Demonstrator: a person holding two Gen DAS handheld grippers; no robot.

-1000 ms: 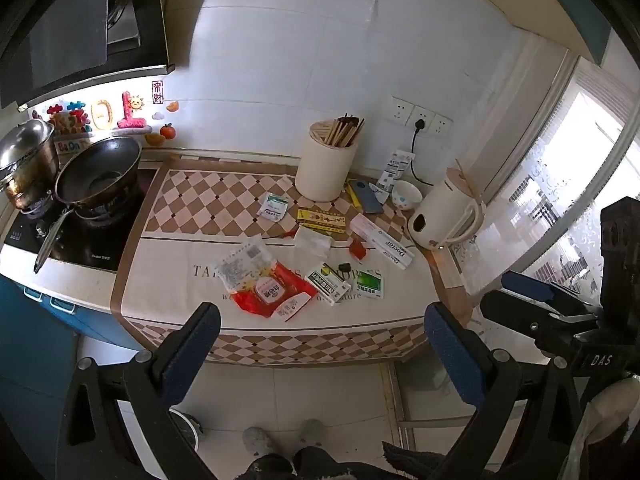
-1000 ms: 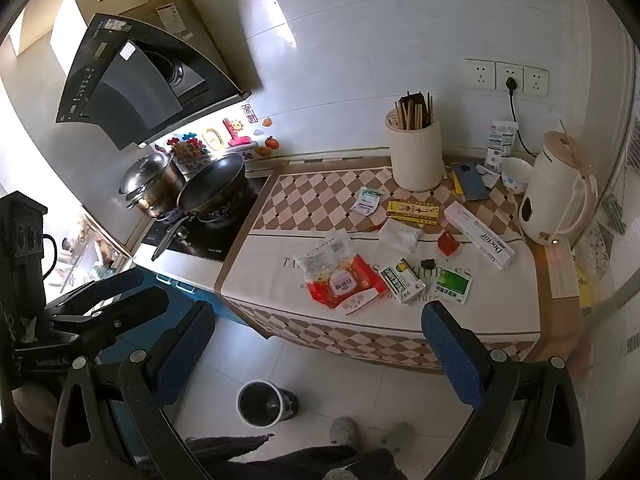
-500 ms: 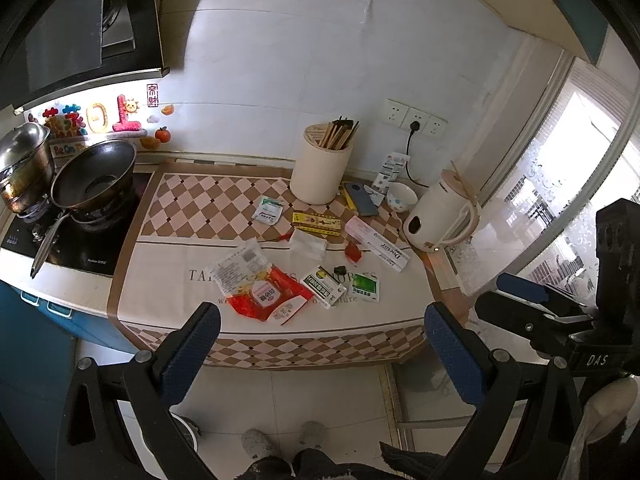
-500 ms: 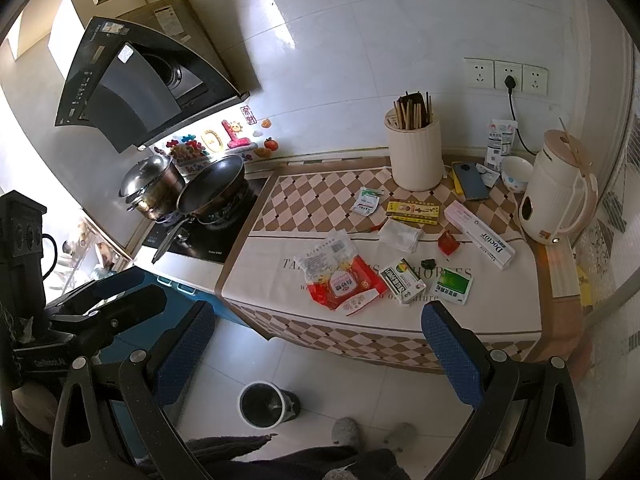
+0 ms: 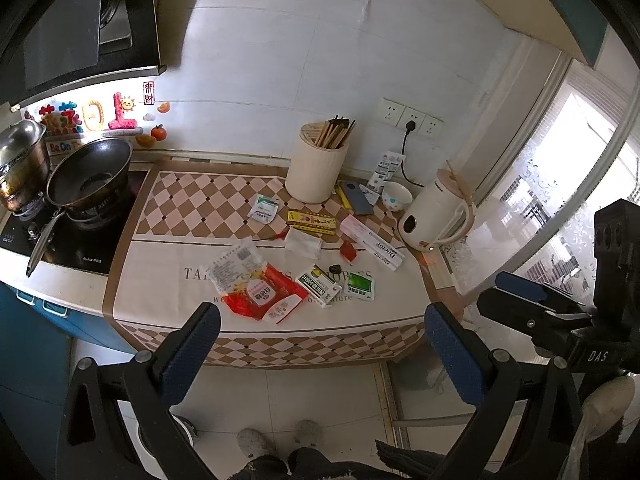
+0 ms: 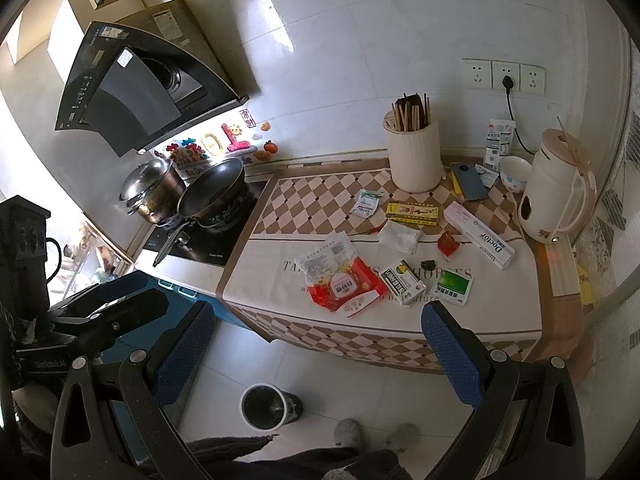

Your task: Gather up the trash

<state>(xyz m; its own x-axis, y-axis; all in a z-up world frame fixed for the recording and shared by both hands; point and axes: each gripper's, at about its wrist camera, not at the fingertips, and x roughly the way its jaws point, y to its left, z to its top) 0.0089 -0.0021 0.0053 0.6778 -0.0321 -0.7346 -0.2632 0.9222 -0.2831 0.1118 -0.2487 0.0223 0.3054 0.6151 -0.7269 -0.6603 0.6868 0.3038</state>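
Note:
Trash lies scattered on the checked counter cloth [image 6: 400,340]. There is a red wrapper [image 6: 344,288] under a clear printed bag [image 6: 326,258], a small white box [image 6: 402,282], a green sachet [image 6: 452,288], a crumpled tissue [image 6: 400,236] and a small red packet [image 6: 447,243]. A small round bin [image 6: 264,406] stands on the floor below the counter's front edge. My left gripper [image 5: 320,320] is open and empty, held back from the counter. My right gripper [image 6: 318,316] is likewise open and empty, above the floor in front of the counter.
Further back are a yellow pack [image 6: 412,212], a long "Doctor" box [image 6: 480,234], a chopstick holder [image 6: 416,156], a phone [image 6: 468,186], a bowl [image 6: 514,174] and a kettle [image 6: 556,196]. A wok [image 6: 212,194] and a pot [image 6: 150,190] sit on the stove at the left. The person's slippered feet [image 6: 372,432] stand on the floor tiles.
The left wrist view has drifted slightly back from the counter. The items on the counter and both open grippers are otherwise as before.

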